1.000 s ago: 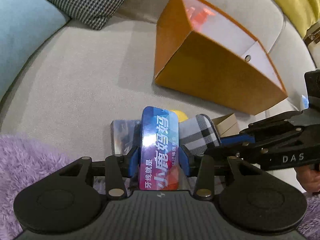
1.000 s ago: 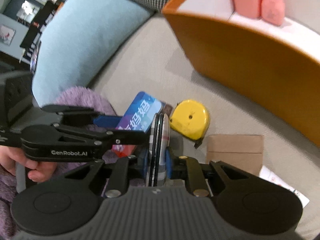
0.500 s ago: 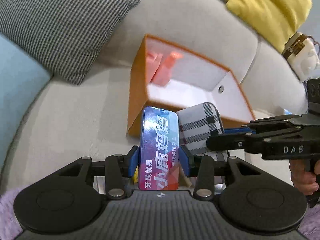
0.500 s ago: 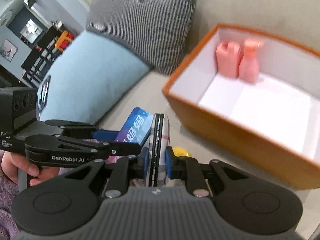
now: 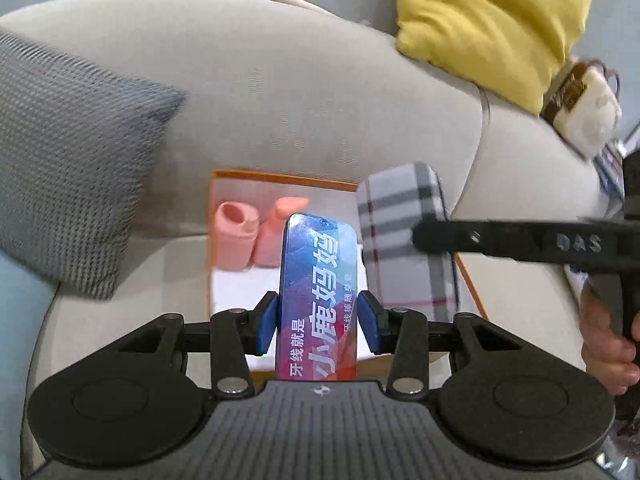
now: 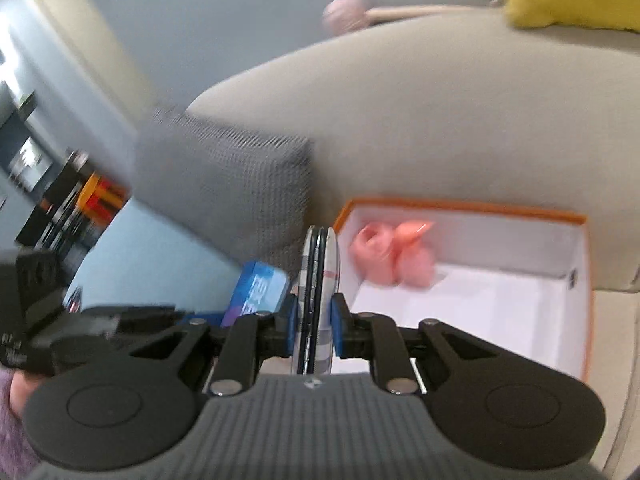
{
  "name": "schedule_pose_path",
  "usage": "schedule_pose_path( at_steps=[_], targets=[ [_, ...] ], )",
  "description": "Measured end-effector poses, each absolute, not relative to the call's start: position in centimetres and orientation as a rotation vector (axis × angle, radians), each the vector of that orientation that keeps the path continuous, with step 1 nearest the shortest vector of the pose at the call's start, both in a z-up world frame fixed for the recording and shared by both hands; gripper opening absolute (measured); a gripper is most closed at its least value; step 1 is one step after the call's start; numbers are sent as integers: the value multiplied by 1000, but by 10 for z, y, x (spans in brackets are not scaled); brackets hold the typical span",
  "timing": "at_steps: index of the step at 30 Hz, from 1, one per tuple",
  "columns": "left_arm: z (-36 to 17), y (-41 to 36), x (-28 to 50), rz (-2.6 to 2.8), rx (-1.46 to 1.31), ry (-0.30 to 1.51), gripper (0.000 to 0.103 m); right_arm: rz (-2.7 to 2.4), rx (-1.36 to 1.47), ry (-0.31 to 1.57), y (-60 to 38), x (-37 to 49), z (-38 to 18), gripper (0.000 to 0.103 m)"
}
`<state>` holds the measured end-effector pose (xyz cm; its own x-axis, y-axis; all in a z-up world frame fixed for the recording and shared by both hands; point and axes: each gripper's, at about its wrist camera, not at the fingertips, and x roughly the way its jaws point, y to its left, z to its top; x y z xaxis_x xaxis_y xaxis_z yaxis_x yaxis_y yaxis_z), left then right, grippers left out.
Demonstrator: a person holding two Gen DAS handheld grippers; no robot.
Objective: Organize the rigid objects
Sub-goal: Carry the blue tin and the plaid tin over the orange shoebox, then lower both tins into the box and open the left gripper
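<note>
tin: flat, glossy blue, rounded corners (image 5: 318,300), clamped in left gripper (image 5: 318,318) above the box
case: plaid, slim, hard-edged (image 5: 404,236), pinched by right gripper (image 6: 314,326) over the box
box: orange card, white inside (image 6: 578,280), two pink bottles (image 6: 394,256)
sofa: beige fabric (image 5: 280,92)

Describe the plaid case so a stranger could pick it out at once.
Find the beige fabric sofa and the open orange cardboard box with white inside on its seat. Above the box, the right gripper clamps a flat grey-and-white plaid case with rounded corners. The blue printed tin in the left gripper beside it is glossy and lettered.
</note>
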<state>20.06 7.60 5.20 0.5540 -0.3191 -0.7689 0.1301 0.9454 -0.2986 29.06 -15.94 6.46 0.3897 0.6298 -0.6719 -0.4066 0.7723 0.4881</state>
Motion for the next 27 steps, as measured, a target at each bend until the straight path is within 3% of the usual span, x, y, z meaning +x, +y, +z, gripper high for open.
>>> schedule_pose_path(
  at_steps=[15, 27],
  targets=[
    [-34, 13, 265, -242, 153, 1191, 49, 547, 274, 1191, -155, 337, -44, 18],
    [-77, -11, 301, -212, 264, 1341, 49, 520, 268, 1276, -148, 351, -79, 18]
  ],
)
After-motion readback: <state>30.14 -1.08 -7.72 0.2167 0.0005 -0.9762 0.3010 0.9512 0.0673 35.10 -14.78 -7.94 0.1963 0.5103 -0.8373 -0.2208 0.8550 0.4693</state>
